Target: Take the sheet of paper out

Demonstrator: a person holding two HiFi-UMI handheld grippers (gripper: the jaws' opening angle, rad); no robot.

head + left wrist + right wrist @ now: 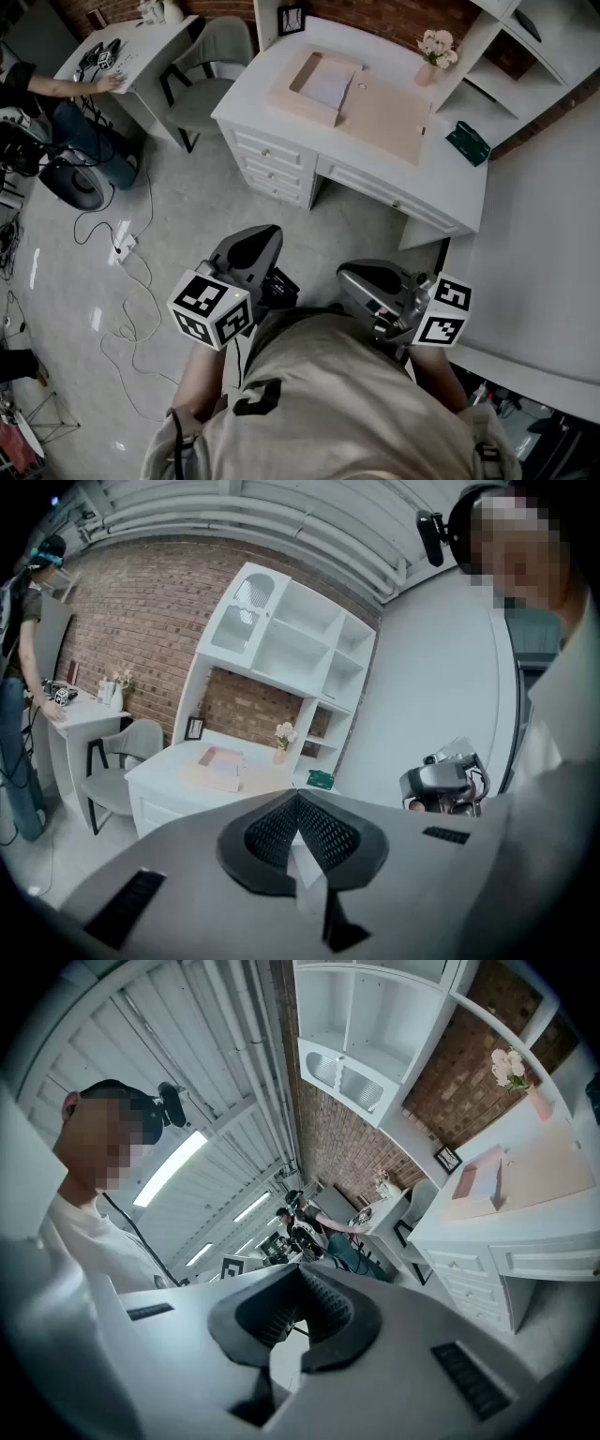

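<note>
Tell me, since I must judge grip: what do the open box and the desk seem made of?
Open box: likely cardboard, matte pinkish-beige, with thin folded walls and a flat lid. Desk: probably painted wood, smooth white, with panelled drawers and small knobs.

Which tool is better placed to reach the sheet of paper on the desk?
Probably left: the left tool faces the sheet head-on; the right tool aims aside. Both are far.
</note>
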